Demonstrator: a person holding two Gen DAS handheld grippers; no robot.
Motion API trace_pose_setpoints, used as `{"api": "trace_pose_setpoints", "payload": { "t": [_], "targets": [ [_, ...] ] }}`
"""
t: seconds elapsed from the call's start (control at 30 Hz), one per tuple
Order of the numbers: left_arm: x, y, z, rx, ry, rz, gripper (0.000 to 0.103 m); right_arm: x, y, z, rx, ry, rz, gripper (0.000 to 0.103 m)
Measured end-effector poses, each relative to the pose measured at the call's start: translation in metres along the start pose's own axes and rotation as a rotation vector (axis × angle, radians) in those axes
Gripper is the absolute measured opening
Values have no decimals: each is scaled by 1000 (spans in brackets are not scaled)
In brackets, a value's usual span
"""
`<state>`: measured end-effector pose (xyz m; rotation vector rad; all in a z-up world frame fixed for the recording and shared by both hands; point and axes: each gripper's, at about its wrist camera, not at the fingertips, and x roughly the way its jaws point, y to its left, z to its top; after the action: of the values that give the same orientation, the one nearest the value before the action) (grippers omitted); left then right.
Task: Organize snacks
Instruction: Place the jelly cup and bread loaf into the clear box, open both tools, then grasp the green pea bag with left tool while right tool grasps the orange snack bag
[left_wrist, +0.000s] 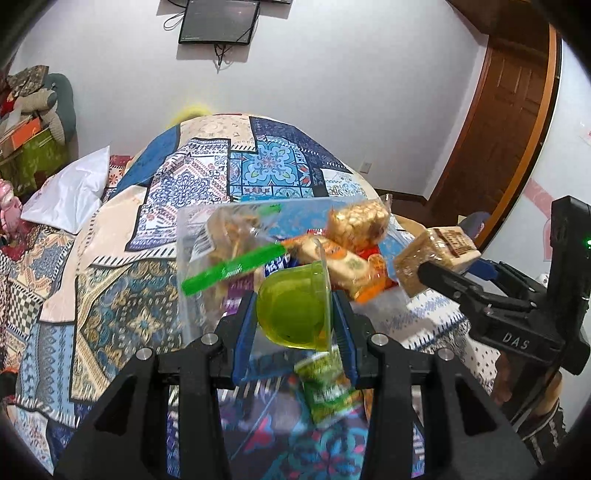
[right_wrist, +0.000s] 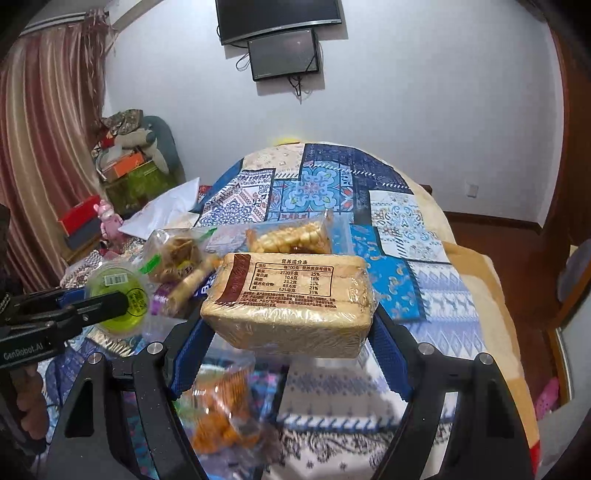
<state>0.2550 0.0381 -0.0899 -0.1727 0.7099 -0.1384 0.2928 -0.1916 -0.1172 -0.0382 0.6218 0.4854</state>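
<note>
Green jelly cup (left_wrist: 293, 308) clamped between blue pads of left gripper (left_wrist: 295, 317), raised above patterned bedspread (left_wrist: 122, 306). Right gripper (right_wrist: 288, 325) jaws closed on wrapped cracker block (right_wrist: 291, 299), label side up, also held in air. Clear bin (left_wrist: 184, 236) of mixed snacks just beyond both grippers. Orange snack bag (right_wrist: 221, 413) blurred beneath right gripper. Bedspread beyond bin bare up to far edge near wall; right bed edge drops to wooden floor (right_wrist: 491, 232).
</note>
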Motion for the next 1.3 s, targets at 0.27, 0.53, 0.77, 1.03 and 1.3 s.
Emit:
{"api": "trace_pose_setpoints", "payload": {
  "t": [0.27,0.53,0.77,1.03,1.3],
  "targets": [
    [34,-2,20,21,10,28,40,29,-3,12,24,24,8,78],
    [62,9,14,12,74,41,40,44,6,5,-29,70,-13,78],
    [48,8,12,17,38,36,41,40,12,-3,-107,98,-62,80],
    [12,8,10,29,10,43,46,11,10,-3,-107,60,-53,83],
    [-9,10,-22,60,44,59,60,-6,22,-28,-116,90,18,84]
  ]
}}
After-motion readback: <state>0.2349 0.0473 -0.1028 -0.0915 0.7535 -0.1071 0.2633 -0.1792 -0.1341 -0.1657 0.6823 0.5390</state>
